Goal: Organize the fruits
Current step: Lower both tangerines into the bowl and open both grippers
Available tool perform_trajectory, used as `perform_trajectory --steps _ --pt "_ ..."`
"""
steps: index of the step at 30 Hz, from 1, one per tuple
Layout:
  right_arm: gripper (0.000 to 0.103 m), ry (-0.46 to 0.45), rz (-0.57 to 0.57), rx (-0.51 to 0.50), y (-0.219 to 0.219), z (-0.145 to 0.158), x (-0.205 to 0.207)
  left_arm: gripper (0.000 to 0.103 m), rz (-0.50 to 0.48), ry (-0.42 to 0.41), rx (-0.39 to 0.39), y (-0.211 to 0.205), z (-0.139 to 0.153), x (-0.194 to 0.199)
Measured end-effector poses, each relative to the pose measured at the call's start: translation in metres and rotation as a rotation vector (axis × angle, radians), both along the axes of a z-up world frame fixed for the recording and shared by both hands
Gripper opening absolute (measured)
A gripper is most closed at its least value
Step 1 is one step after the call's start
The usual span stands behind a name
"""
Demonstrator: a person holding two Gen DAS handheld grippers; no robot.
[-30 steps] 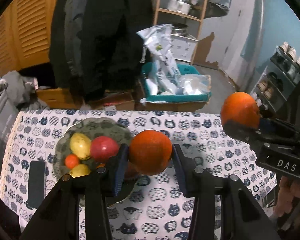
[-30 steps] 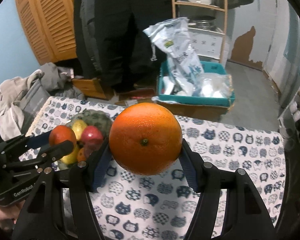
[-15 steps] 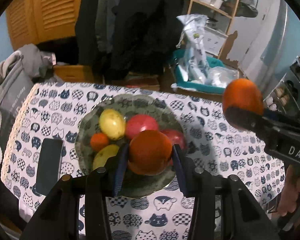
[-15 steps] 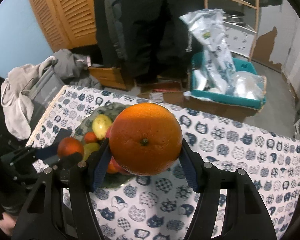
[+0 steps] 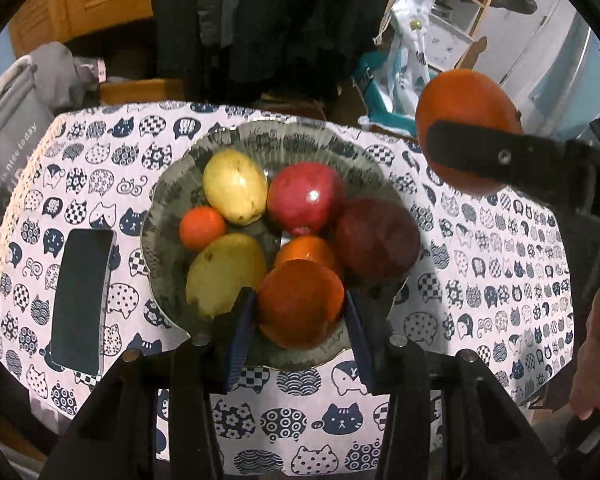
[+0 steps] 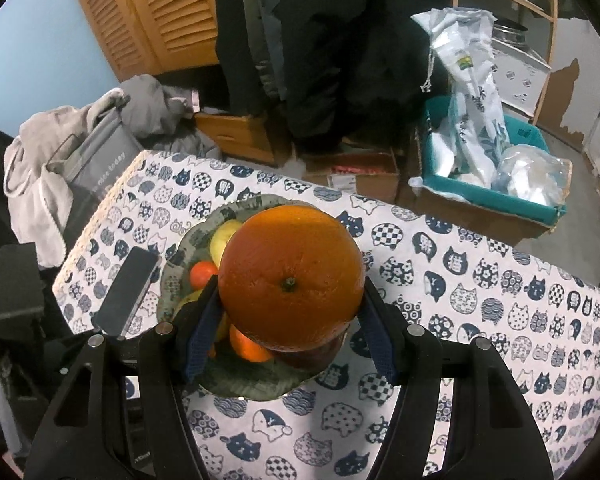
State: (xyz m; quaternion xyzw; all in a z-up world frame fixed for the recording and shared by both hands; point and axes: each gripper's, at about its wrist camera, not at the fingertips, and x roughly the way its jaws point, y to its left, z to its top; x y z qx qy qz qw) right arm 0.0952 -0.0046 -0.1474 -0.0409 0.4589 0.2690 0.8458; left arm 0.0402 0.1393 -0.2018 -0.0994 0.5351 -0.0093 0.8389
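far left of the left wrist view: a flat black phone (image 5: 82, 298) lies face up on the white tablecloth w/ navy cat faces (image 5: 480, 300), just beside the bowl, not touching it as far as i can tell. next, the round grey-green ceramic bowl w/ wavy rim (image 5: 172, 184) sits mid-table. inside, left to right: small orange mandarin (image 5: 202, 228), pale yellow oval fruit (image 5: 235, 187) at the back, yellow-green mango-like fruit (image 5: 224, 274) at the front, glossy red pomegranate (image 5: 306, 198), small orange fruit (image 5: 306, 251) tucked under it, dark red round fruit (image 5: 376, 240) at the right rim. all packed close, touching neighbours.

left gripper (image 5: 300, 314), black w/ blue pads, is pinching a dark orange round fruit (image 5: 300, 308) btwn both pads, low over the bowl's near edge, just in front of the mango-like fruit and the small orange one. can't tell if it rests on the bowl.

right gripper (image 6: 290, 316) is clamped on a big bright orange w/ stem dimple facing the cam (image 6: 290, 276), pads pressed on either side. in the left wrist view it hangs above the table at the bowl's upper right, clear of the other fruit; from its own cam it sits over the bowl.

right edge of the left view: a person's hand (image 5: 594, 360), partly cut off.
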Motion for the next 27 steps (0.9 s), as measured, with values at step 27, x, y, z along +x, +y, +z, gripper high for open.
perform_trajectory --steps 27 --pt "0.066 0.096 0.152 -0.088 0.081 -0.060 0.005 0.067 0.342 -0.052 0.051 0.121 0.016 -0.012"
